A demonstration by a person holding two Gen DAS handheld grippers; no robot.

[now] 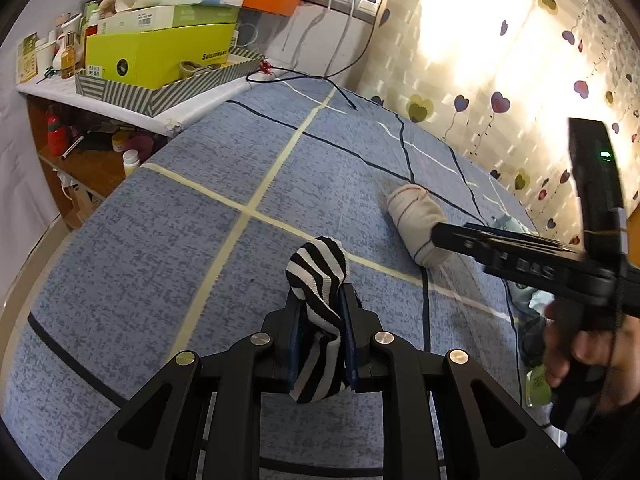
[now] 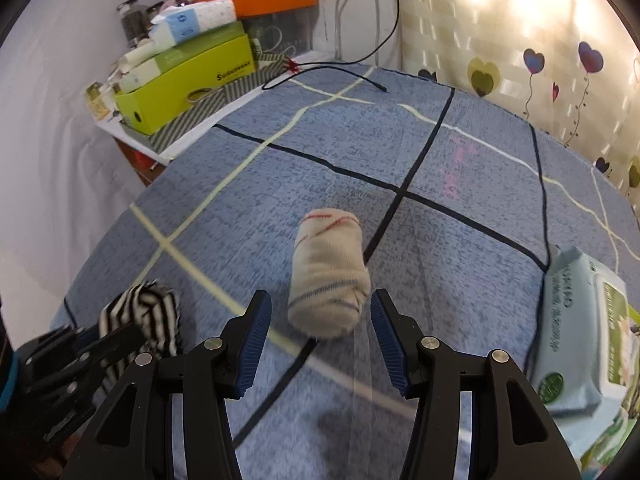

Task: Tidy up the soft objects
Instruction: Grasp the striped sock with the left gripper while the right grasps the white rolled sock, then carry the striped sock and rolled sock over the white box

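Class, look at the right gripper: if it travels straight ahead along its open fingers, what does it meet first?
The right gripper would most likely meet the rolled cream sock, lying on the blue bedspread between and just beyond its fingers; exact depth is unclear.

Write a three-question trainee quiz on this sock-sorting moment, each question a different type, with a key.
1. True or false: the left gripper has its jaws closed on the black-and-white striped sock.
2. Multiple choice: the cream rolled sock is
A. clamped by the right gripper
B. lying on the blue blanket ahead of the right gripper's open jaws
C. on the shelf
3. Fill in: at the right edge of the right wrist view lies a pale blue pack of ____.

Key: 1 true; 2 B; 3 wet wipes.
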